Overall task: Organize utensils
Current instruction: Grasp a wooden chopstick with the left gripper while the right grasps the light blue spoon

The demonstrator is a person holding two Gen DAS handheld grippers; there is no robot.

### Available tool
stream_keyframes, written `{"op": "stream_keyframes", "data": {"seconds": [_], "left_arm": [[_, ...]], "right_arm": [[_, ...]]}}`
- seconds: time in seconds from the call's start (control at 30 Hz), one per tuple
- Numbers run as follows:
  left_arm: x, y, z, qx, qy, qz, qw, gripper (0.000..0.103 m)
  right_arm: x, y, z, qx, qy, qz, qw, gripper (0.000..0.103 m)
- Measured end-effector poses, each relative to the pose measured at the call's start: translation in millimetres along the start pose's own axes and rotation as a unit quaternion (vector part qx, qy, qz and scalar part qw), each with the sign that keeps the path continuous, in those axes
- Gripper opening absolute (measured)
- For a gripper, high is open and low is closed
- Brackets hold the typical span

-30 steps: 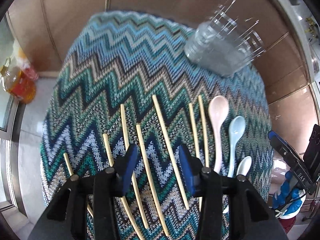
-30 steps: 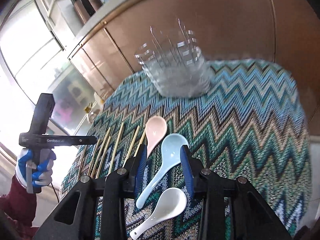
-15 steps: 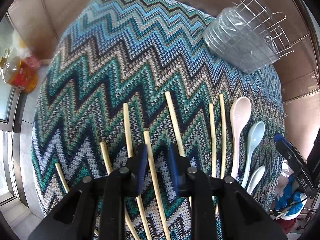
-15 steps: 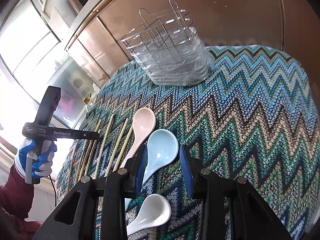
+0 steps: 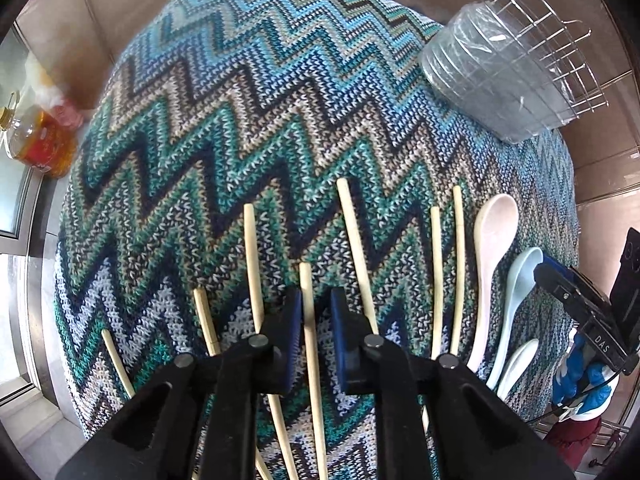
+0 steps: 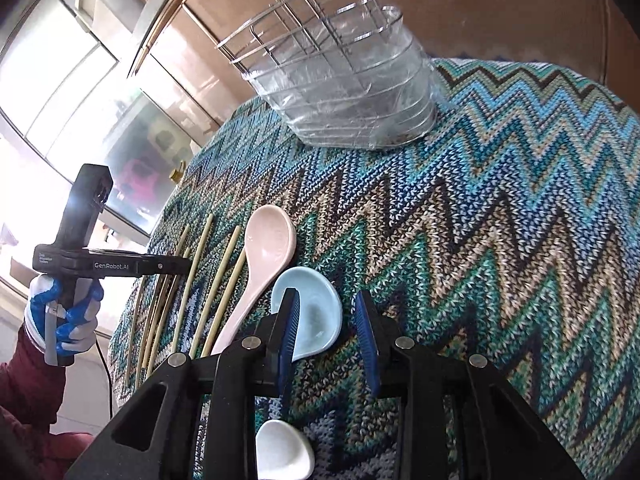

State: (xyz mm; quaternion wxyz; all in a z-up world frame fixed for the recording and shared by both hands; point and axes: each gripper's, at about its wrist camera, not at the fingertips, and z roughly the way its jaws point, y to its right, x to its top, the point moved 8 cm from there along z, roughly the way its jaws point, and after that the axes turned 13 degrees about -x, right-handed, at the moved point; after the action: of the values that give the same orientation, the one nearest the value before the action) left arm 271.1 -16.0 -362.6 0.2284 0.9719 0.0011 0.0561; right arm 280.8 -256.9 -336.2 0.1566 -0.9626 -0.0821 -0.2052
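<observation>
The utensils all lie on the zigzag-knit cloth: a row of bamboo chopsticks, then a pink spoon, a pale blue spoon and a white spoon at the row's right end. The wire-and-plastic utensil holder stands at the far edge of the cloth, well apart from the row, and appears empty — so, by this evidence, the sorting has barely begun and every piece is left to move. One chopstick lies lengthwise between the fingers of the left gripper; its jaws are closing, with a narrow gap visible on either side of the stick, so no pinch is made yet. The right gripper is also closing: its left finger overlaps the blue spoon's bowl, the right finger stands clear over bare cloth, and nothing is gripped.
</observation>
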Motion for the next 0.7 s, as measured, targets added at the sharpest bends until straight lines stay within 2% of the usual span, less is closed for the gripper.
{"op": "stream_keyframes", "data": {"seconds": [0.13,0.33,0.43,0.53,0.7], "left_arm": [[3.3,3.8,3.1,0.007,-0.003,-0.001,1.0,0.014],[8.3,11.2,8.1,0.015,0.002,-0.008,0.9998,0.012],[6.5,7.7,6.0,0.014,0.012,-0.015,0.9997,0.005],[5.5,3.6,1.4,-0.004,0.026,-0.02,0.9995,0.005],[0.4,12.5,-25.4,-0.036,0.071,0.004,0.9968,0.005]], "right_arm": [[2.7,-6.5,9.7,0.011,-0.009,-0.007,1.0,0.029],[6.5,-11.5,19.3,0.019,-0.018,-0.016,1.0,0.009],[5.0,-9.7,14.2,0.011,-0.012,-0.024,1.0,0.007],[2.1,-8.5,1.7,-0.003,0.001,-0.028,1.0,0.007],[-0.9,-11.3,-34.8,-0.028,0.042,-0.025,0.998,0.007]]}}
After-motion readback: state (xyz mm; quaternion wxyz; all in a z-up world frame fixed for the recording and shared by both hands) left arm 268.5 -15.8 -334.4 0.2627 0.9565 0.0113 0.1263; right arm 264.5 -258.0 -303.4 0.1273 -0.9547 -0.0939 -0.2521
